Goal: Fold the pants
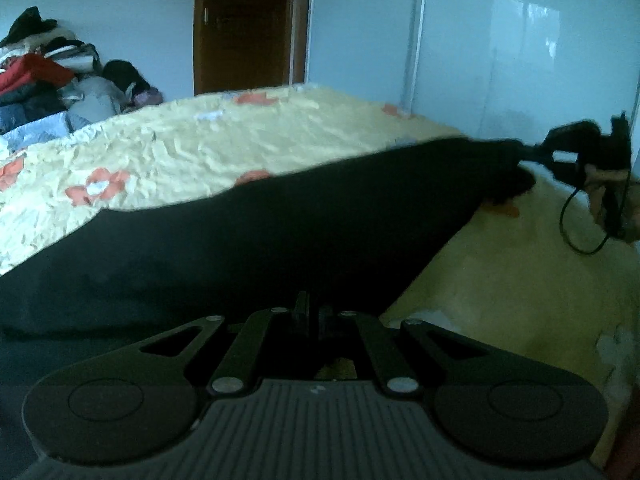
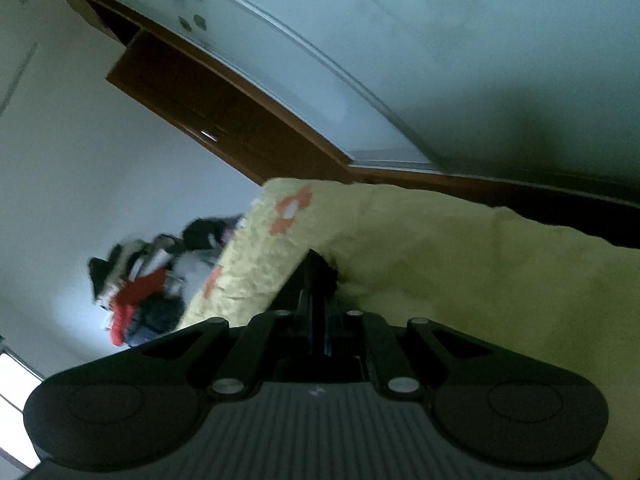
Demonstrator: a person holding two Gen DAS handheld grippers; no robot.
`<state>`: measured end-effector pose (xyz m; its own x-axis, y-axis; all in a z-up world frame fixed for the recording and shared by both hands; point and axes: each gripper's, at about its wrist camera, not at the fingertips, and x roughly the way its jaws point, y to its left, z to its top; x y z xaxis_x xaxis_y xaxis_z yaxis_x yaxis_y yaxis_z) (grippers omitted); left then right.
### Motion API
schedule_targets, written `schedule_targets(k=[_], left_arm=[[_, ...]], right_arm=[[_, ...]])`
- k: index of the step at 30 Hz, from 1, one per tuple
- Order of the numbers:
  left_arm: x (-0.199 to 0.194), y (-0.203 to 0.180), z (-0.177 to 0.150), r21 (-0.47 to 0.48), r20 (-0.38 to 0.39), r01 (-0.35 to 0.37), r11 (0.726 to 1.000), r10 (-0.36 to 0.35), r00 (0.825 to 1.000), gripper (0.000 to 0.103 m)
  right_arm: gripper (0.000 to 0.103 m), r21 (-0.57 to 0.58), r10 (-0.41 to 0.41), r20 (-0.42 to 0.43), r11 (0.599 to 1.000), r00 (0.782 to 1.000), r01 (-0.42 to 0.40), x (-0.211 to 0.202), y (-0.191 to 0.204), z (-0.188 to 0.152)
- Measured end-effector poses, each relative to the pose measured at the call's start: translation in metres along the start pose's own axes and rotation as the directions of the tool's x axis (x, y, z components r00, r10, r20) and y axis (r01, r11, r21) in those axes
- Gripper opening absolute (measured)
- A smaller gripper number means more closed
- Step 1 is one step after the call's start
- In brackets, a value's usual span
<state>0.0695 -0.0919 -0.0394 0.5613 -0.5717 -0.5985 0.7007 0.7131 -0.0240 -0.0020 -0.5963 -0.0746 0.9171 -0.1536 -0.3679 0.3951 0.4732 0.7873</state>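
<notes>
The black pants (image 1: 256, 240) hang stretched in the air above the yellow flowered bedspread (image 1: 192, 148), held at both ends. My left gripper (image 1: 310, 308) is shut on the near edge of the pants. My right gripper (image 1: 524, 150) shows at the far right of the left wrist view, shut on the other end of the pants. In the right wrist view my right gripper (image 2: 316, 268) is tilted, its jaws closed on a small fold of the black pants (image 2: 332, 272), with the bedspread (image 2: 460, 264) behind.
A pile of clothes (image 1: 44, 76) lies at the far left corner of the bed, also visible in the right wrist view (image 2: 148, 288). A brown door (image 1: 244, 24) and white wardrobe panels (image 1: 500, 52) stand behind the bed. A black cable (image 1: 576, 224) hangs from the right gripper.
</notes>
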Motion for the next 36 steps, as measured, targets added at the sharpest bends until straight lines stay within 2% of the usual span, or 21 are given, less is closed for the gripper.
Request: schedule_targets(k=[2,3,5,7,9,11,15,17,19,21,24,26,29,30,32,33,34,36], left_arm=[[0.001,0.0,-0.002,-0.004,-0.013,-0.01,1.0,0.01,1.0,0.015],[0.0,0.0,-0.002,-0.008,-0.014,-0.018,1.0,0.017,1.0,0.022],[-0.007,-0.001,-0.001,-0.016,-0.004,-0.023,1.0,0.022,1.0,0.025],[-0.014,0.0,0.0,-0.031,0.018,-0.033,0.999,0.034,0.999,0.041],[-0.021,0.002,0.003,-0.049,0.042,-0.044,0.998,0.046,0.998,0.049],[-0.025,0.003,0.005,-0.058,0.064,-0.059,0.997,0.063,0.996,0.052],[-0.022,0.004,0.01,-0.078,0.075,-0.103,0.992,0.109,0.991,0.058],[-0.019,0.004,0.012,-0.092,0.07,-0.112,0.989,0.119,0.99,0.058],[-0.018,0.004,0.014,-0.093,0.075,-0.121,0.988,0.128,0.989,0.061],[-0.016,0.003,0.014,-0.085,0.07,-0.144,0.986,0.15,0.986,0.063],[-0.013,0.003,0.014,-0.077,0.059,-0.163,0.984,0.168,0.984,0.066],[-0.011,0.003,0.012,-0.076,0.05,-0.168,0.983,0.172,0.984,0.067],[-0.008,0.003,0.009,-0.083,0.04,-0.174,0.981,0.178,0.983,0.068],[-0.007,0.002,0.008,-0.087,0.037,-0.176,0.981,0.179,0.983,0.068],[-0.006,0.003,0.006,-0.092,0.032,-0.179,0.979,0.183,0.983,0.068],[-0.006,0.003,0.006,-0.094,0.033,-0.18,0.979,0.184,0.982,0.068],[-0.007,0.004,0.006,-0.095,0.033,-0.181,0.979,0.185,0.982,0.069],[-0.007,0.004,0.006,-0.098,0.037,-0.187,0.978,0.191,0.981,0.071]], right_arm=[[0.008,0.01,-0.032,-0.011,0.999,0.999,0.032,-0.005,0.0,-0.005],[0.012,0.021,-0.051,-0.008,0.998,0.999,0.051,-0.008,0.0,-0.007],[0.025,0.039,-0.079,-0.013,0.996,0.997,0.079,-0.012,0.003,-0.012],[0.049,0.038,-0.075,-0.012,0.996,0.997,0.076,-0.021,0.005,-0.02],[0.061,0.018,-0.077,-0.032,0.997,0.996,0.078,-0.028,0.006,-0.026],[0.061,0.013,-0.109,-0.061,0.994,0.992,0.11,-0.028,0.004,-0.034],[0.061,0.03,-0.048,-0.077,0.998,0.996,0.05,-0.012,0.0,-0.038],[0.056,-0.009,-0.03,-0.092,1.0,0.995,0.029,0.003,0.005,-0.034],[0.006,-0.034,-0.025,-0.11,0.999,0.994,0.022,0.014,0.006,-0.03],[0.006,-0.083,-0.024,-0.089,0.996,0.996,0.016,0.019,0.008,-0.021],[0.006,-0.192,-0.014,0.003,0.981,1.0,0.014,0.009,0.023,-0.003],[0.006,-0.275,-0.056,0.052,0.959,0.997,0.069,0.007,0.032,0.009],[0.007,-0.221,-0.117,-0.034,0.97,0.993,0.107,0.019,0.02,0.014],[0.008,-0.199,-0.144,-0.038,0.971,0.989,0.134,0.018,0.017,0.012],[0.014,-0.141,-0.143,-0.027,0.98,0.989,0.138,0.01,0.013,0.005],[0.026,-0.099,-0.121,-0.035,0.988,0.992,0.117,0.006,0.01,0.001],[0.047,-0.056,-0.094,-0.055,0.994,0.994,0.091,0.005,0.007,-0.004],[0.075,0.007,-0.049,-0.099,0.999,0.994,0.049,0.006,0.005,-0.013]])
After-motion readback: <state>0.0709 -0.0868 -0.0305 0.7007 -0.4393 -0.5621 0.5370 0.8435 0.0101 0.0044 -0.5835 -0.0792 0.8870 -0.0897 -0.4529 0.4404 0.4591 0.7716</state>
